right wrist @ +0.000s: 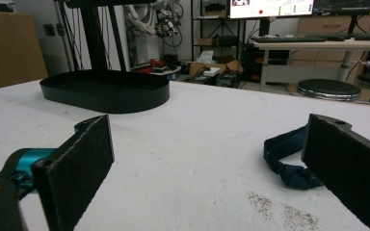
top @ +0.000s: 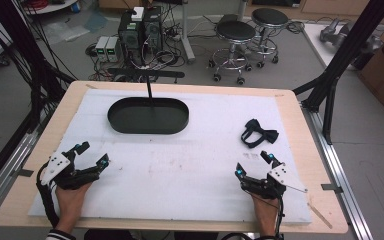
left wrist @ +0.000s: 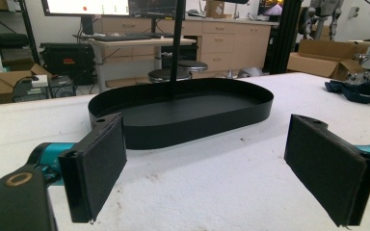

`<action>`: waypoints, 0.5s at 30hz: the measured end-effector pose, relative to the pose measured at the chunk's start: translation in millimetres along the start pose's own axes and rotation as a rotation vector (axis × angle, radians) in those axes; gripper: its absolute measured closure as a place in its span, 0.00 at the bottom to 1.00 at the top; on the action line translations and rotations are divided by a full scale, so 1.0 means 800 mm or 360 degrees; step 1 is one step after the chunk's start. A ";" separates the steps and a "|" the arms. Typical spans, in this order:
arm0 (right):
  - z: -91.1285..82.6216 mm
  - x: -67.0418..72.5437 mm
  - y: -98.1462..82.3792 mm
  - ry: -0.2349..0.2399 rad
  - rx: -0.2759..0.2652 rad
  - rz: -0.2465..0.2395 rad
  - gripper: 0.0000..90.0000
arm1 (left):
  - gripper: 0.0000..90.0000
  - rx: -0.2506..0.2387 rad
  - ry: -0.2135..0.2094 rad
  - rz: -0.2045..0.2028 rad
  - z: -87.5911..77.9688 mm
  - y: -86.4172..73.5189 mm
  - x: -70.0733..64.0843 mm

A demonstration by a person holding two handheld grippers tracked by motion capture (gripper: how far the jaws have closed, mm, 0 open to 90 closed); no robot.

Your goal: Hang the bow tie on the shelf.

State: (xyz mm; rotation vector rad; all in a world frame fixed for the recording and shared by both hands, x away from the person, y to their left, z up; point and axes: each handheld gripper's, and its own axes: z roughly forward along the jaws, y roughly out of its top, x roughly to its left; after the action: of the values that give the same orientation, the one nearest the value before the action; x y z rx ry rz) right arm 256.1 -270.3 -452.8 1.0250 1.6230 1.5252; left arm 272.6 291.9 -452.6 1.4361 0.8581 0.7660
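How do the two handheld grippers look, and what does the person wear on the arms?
Both the left gripper and right gripper are black, with teal parts near the jaws, flat dark pads and a grey three-cornered plate on top. A black cable trails from each. A striped cuff shows at the left wrist.

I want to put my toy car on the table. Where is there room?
The biggest bare patch is the white mat between the left gripper and right gripper, in front of the black tray. It is busier on the right, where the bow tie lies just beyond the right gripper.
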 end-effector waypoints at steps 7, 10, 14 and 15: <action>0.000 0.000 0.000 0.0006 0.0003 0.0002 0.04 | 0.17 0.0000 0.0000 0.0005 0.000 0.000 0.000; 0.001 0.000 0.000 0.0007 0.0011 -0.0002 0.04 | 0.17 0.0000 -0.0001 0.0005 0.000 0.000 0.000; 0.001 0.000 0.001 0.0012 0.0012 -0.0010 0.04 | 0.17 0.0000 -0.0002 0.0001 0.000 0.000 0.000; 0.001 0.000 0.000 0.0014 0.0014 -0.0013 0.04 | 0.17 0.0000 -0.0001 -0.0002 0.000 0.000 0.000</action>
State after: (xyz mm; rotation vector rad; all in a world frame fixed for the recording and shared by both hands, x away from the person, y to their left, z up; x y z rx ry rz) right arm 257.0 -269.9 -452.5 1.0168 1.6394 1.5206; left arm 272.6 291.9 -452.7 1.4355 0.8584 0.7643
